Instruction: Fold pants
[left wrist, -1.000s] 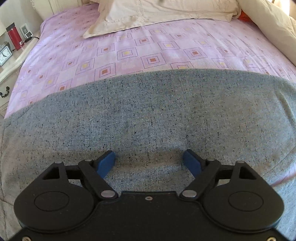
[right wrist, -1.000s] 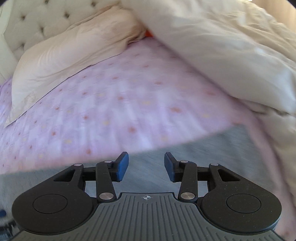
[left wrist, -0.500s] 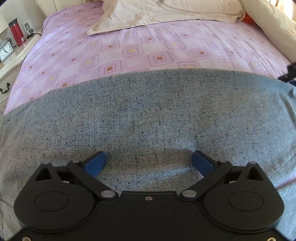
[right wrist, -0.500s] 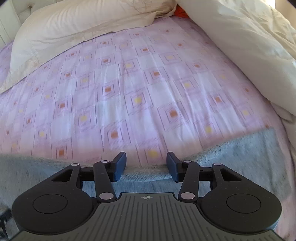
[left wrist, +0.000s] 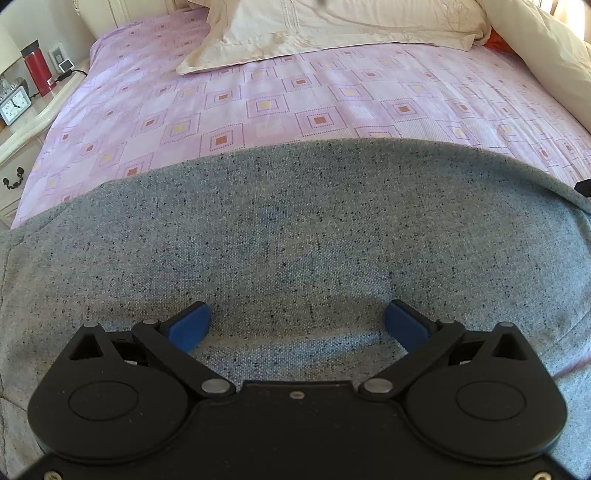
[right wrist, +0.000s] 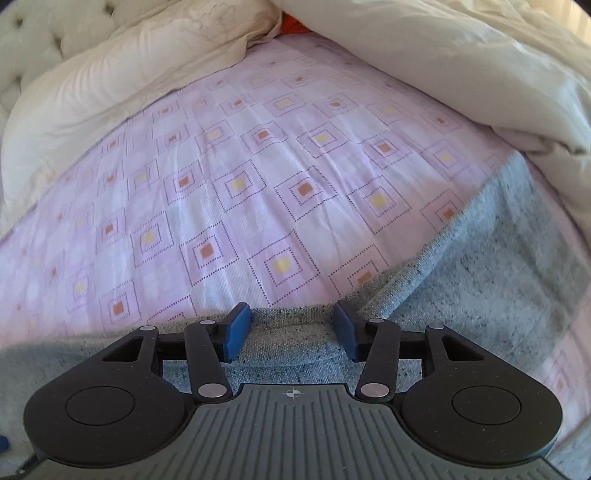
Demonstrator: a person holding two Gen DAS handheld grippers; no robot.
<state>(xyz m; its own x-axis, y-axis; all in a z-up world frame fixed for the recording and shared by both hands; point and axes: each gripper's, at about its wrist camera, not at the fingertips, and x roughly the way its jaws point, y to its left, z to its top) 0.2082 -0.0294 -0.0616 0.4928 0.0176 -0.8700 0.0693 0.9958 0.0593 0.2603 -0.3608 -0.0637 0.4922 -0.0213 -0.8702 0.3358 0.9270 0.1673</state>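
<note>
Grey speckled pants (left wrist: 295,236) lie spread flat across the lower half of the left wrist frame, on the lilac bedsheet (left wrist: 280,99) printed with squares. The far edge of the pants curves from lower left up to the centre and down toward the right edge.

Left gripper (left wrist: 297,325): jaws spread wide, blue pads (left wrist: 188,326) low over the cloth, nothing between them. Whether the pads touch the fabric cannot be told.

Right gripper (right wrist: 291,334): jaws parted, narrower than the left, straddling a raised edge of the pants (right wrist: 480,280) at bottom centre of the right wrist frame. The pads (right wrist: 236,334) stand apart on either side of the cloth; no pinch visible.

In the right wrist view the pants run from the lower left to the mid right, where they meet the cream duvet (right wrist: 461,66). A cream pillow (left wrist: 332,26) lies along the top of the left view. At upper left: nightstand (left wrist: 26,122), red flask (left wrist: 37,70), small clock (left wrist: 14,107).
</note>
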